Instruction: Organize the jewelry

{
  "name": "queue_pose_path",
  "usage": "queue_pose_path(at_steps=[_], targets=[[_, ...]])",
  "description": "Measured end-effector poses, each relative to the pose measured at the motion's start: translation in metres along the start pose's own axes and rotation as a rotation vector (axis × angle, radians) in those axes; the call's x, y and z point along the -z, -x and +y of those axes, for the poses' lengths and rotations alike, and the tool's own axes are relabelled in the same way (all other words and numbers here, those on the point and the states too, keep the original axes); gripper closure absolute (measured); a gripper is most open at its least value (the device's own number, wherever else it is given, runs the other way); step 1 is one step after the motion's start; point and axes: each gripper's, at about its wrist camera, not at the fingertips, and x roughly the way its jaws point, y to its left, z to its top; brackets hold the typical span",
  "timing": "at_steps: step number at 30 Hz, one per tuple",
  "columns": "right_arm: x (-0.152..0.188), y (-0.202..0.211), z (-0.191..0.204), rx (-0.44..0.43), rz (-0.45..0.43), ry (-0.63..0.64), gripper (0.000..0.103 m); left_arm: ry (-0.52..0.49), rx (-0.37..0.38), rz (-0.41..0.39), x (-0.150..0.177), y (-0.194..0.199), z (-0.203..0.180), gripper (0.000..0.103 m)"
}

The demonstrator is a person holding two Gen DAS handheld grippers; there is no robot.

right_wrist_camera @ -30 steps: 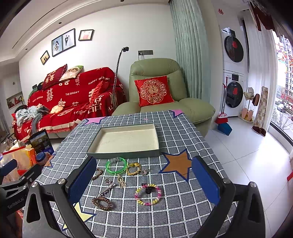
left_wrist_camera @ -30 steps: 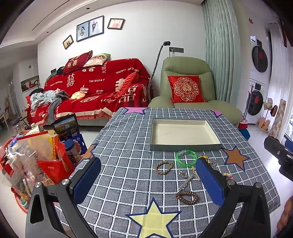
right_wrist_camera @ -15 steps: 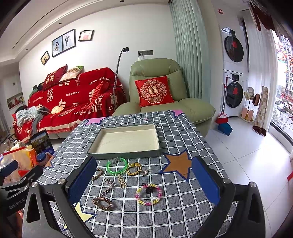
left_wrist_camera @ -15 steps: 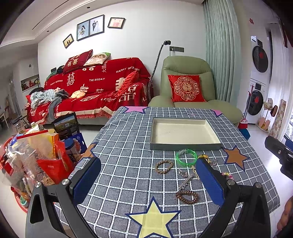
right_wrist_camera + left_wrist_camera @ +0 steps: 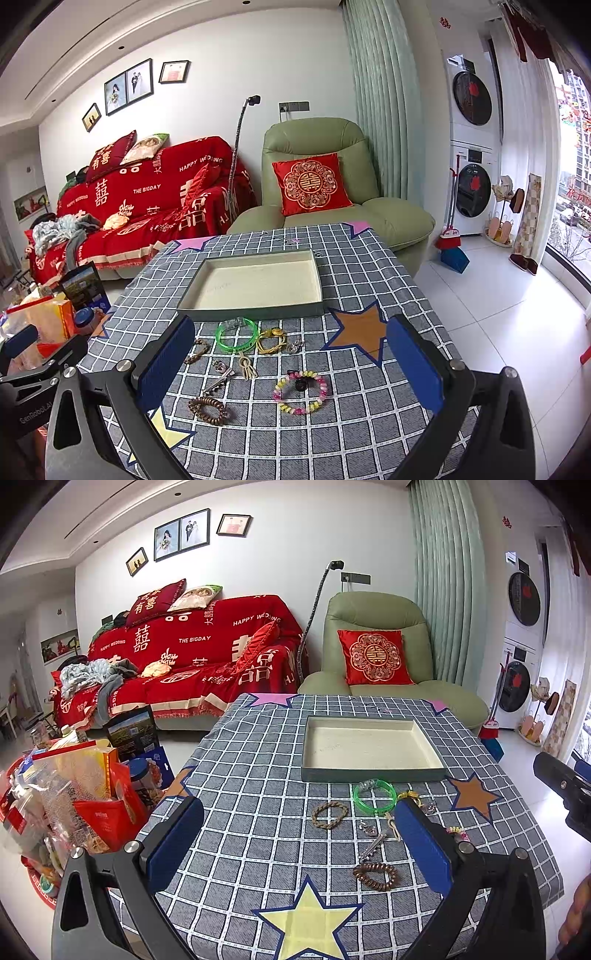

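Observation:
An empty shallow grey-green tray (image 5: 373,774) (image 5: 251,314) stands mid-table. In front of it lie a green bangle (image 5: 374,794) (image 5: 236,336), a tan braided bracelet (image 5: 330,814), a yellow cord bracelet (image 5: 272,340), a brown coil hair tie (image 5: 376,876) (image 5: 208,410), a pink-yellow bead bracelet (image 5: 300,392), a silver clip (image 5: 372,847) and small charms. My left gripper (image 5: 299,845) is open and empty above the near table edge. My right gripper (image 5: 290,363) is open and empty, above the bead bracelet.
The table wears a grey checked cloth (image 5: 258,775) with star patches. A basket of snack packets (image 5: 74,794) stands on the floor at the left. A green armchair (image 5: 332,192) and a red sofa (image 5: 192,657) are behind the table.

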Motion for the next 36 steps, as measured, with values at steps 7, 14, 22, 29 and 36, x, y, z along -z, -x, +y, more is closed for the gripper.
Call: queue_pose_path(at_steps=[7,14,22,29,36], targets=[[-0.001,0.002,0.001,0.0,0.001,-0.002,0.0,0.007,0.009,0.003,0.0,-0.002,0.0,0.0],[-0.001,0.002,0.001,0.001,0.006,-0.003,0.0,-0.001,0.018,0.027,0.002,-0.007,-0.003,0.0],[0.005,-0.004,0.001,0.006,0.023,-0.005,0.0,-0.012,0.022,0.065,0.008,-0.017,-0.003,0.0],[0.014,-0.022,-0.012,0.02,0.069,-0.024,0.0,-0.001,0.071,0.183,0.02,-0.039,0.0,0.0],[0.035,-0.048,-0.032,0.056,0.174,-0.037,0.0,0.016,0.142,0.313,0.051,-0.079,-0.008,0.0]])
